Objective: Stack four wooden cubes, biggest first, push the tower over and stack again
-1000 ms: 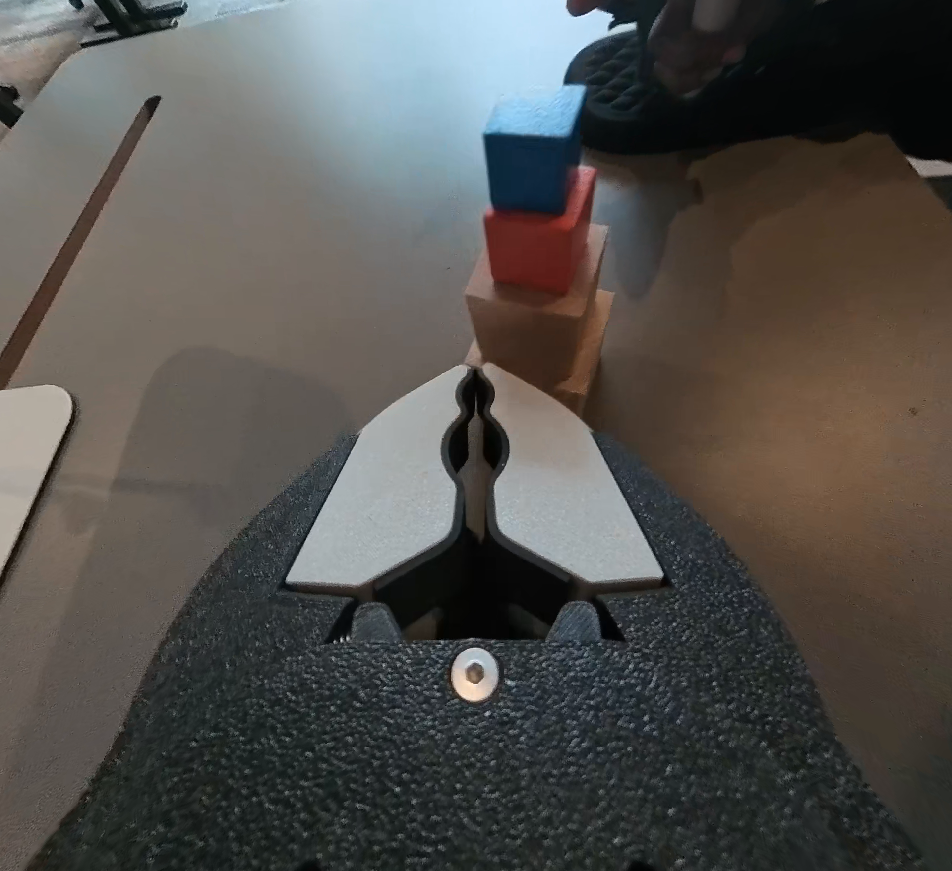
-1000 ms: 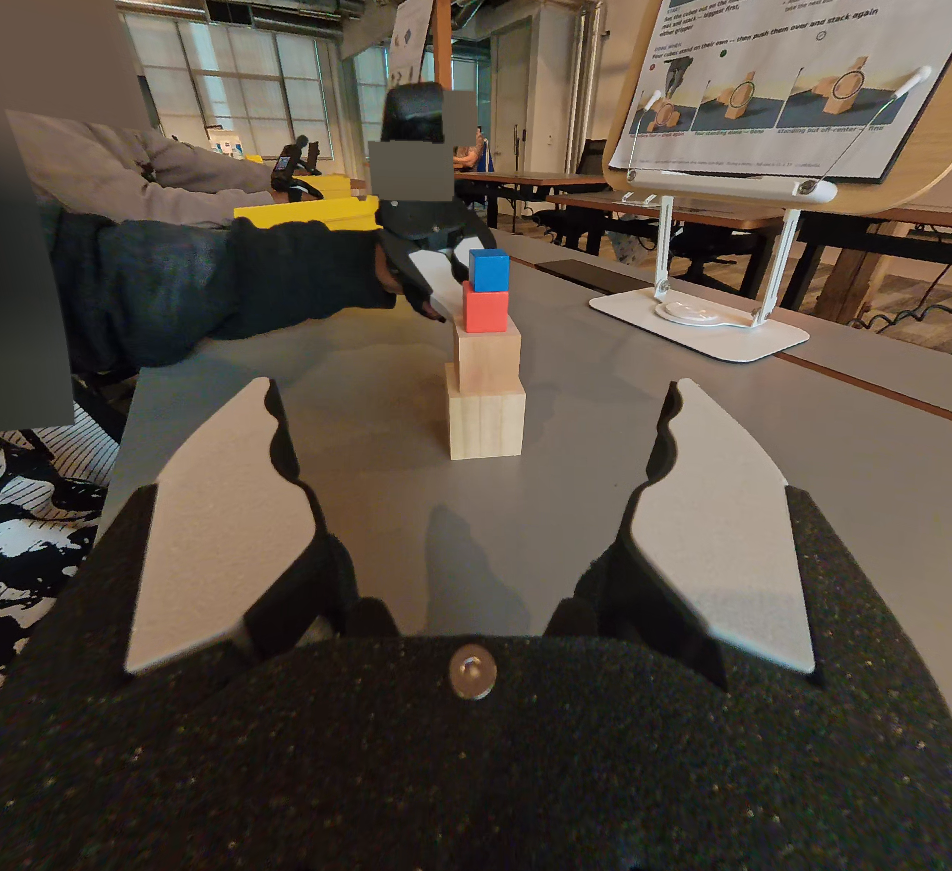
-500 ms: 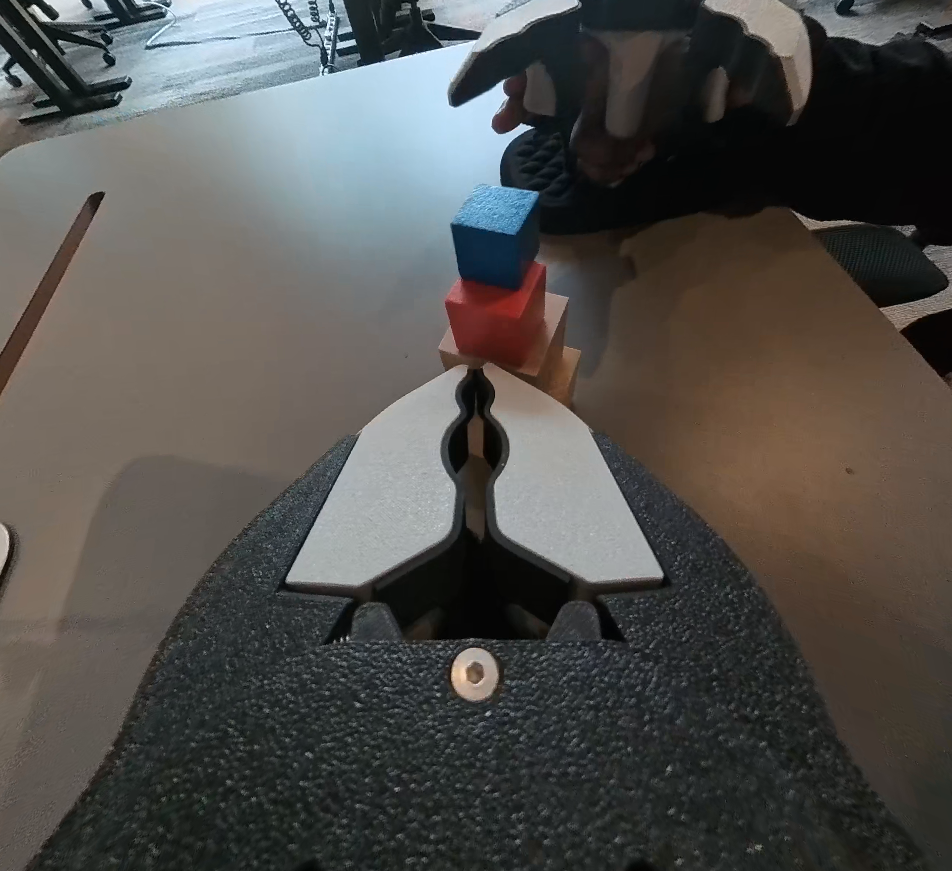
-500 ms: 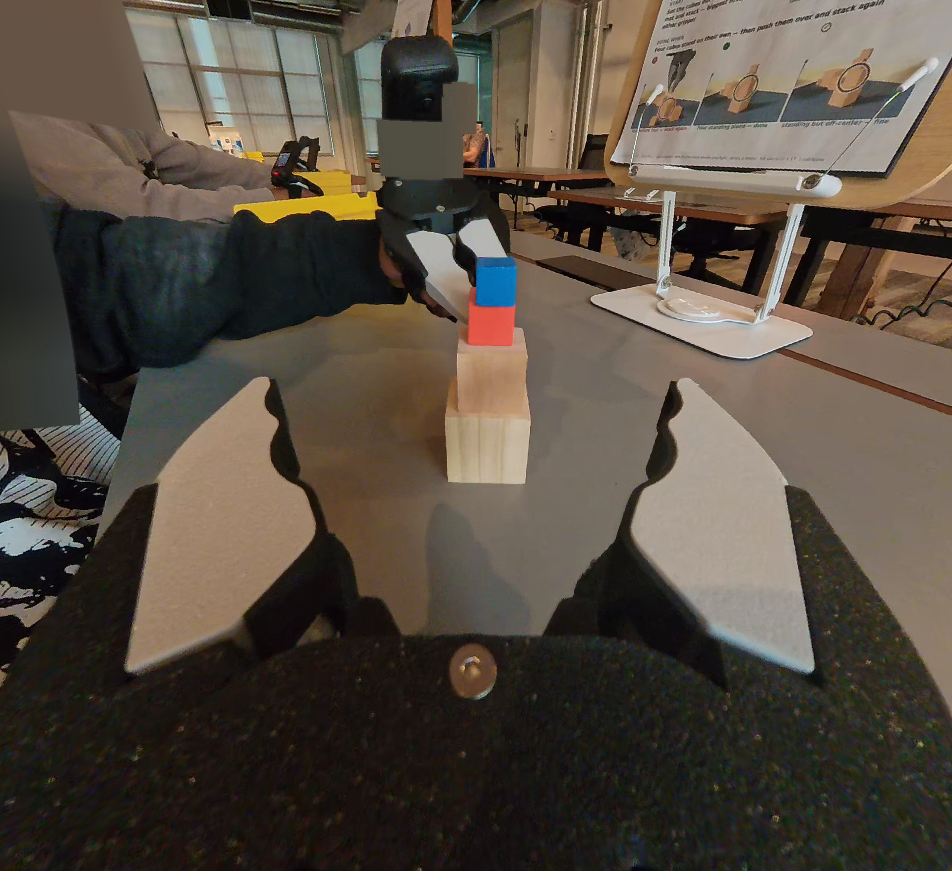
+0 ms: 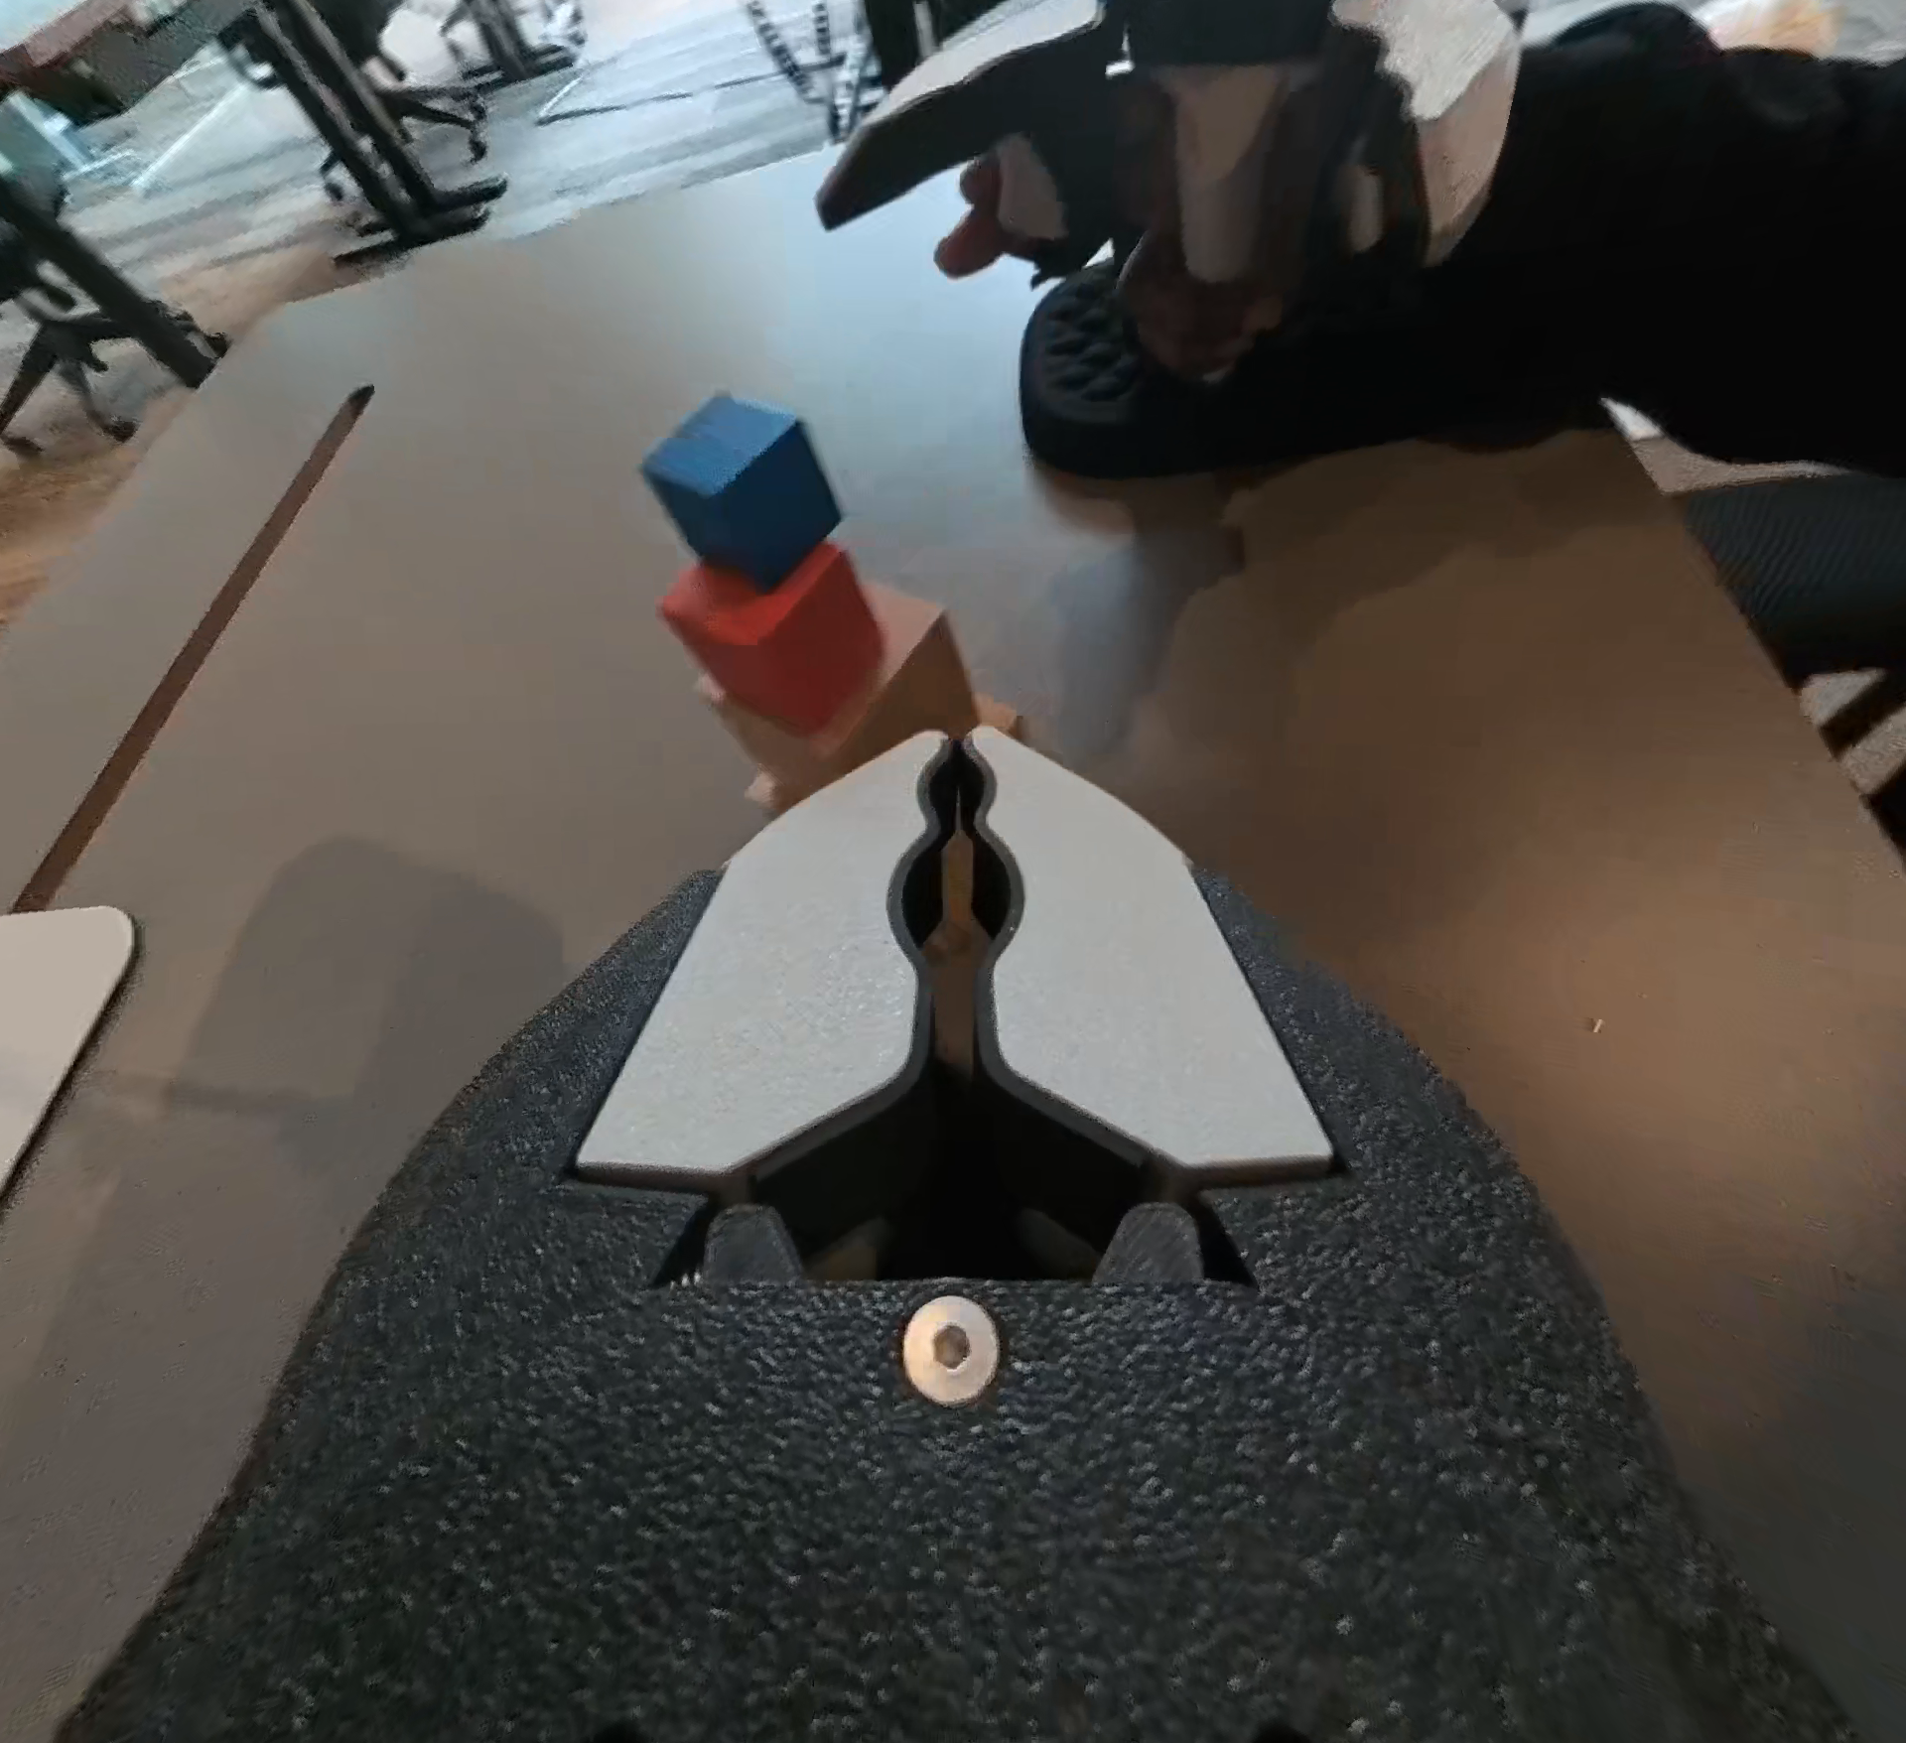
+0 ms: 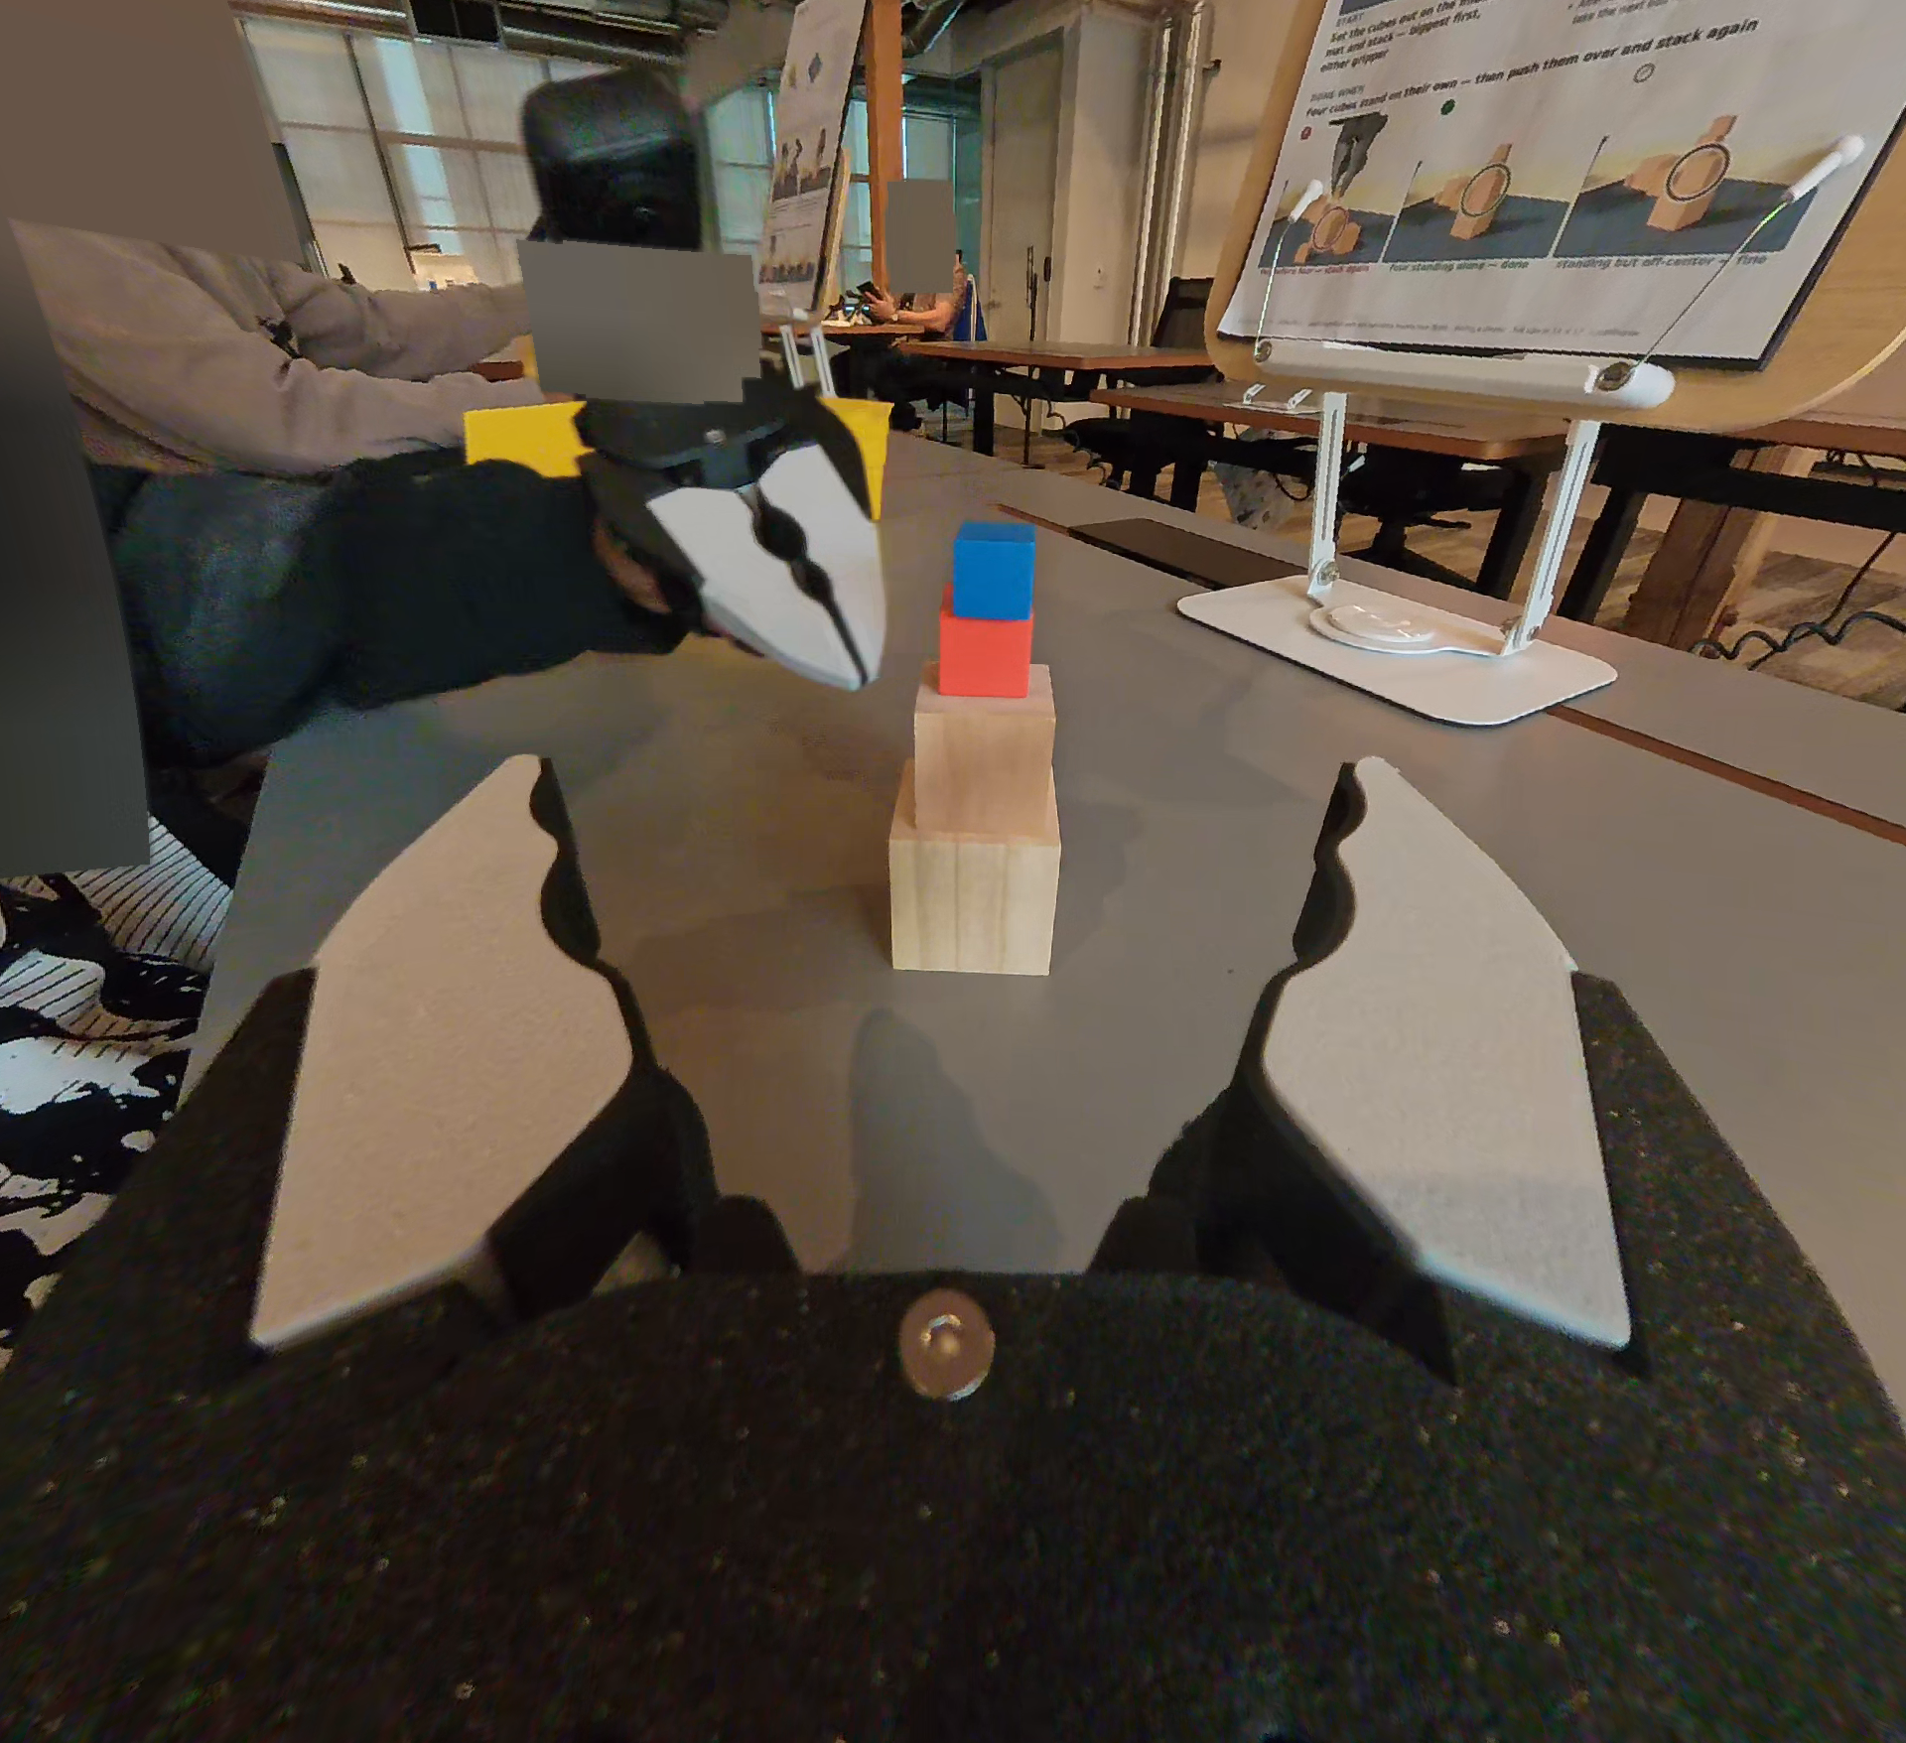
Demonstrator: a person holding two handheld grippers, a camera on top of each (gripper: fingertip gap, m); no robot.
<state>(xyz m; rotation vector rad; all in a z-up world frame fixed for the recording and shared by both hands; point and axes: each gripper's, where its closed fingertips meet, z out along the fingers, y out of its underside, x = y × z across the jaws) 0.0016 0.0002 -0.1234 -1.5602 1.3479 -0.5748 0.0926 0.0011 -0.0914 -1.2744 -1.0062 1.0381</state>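
A tower of four cubes stands on the grey table: a big plain wooden cube [image 6: 975, 889], a smaller wooden cube [image 6: 985, 745], a red cube [image 6: 985, 652] and a blue cube [image 6: 993, 569] on top. My left gripper [image 6: 856, 662] is shut and empty; its tip is close beside the red cube on the left, and I cannot tell if it touches. In the left wrist view my left gripper [image 5: 959, 745] hides the lower cubes, with the red cube [image 5: 774, 642] and blue cube [image 5: 743, 497] above it. My right gripper [image 6: 941, 765] is open and empty, facing the tower from a short way back.
A white stand with an instruction sheet [image 6: 1423, 652] is on the table at the right. A yellow box [image 6: 516, 441] sits behind the left gripper. A dark groove [image 5: 196, 652] runs along the table, and the stand's white base [image 5: 52, 1003] shows at the left.
My left gripper has come from behind the tower to its left side, nearer my right gripper, still shut. The tower still stands. My right gripper has stayed open and barely moved.
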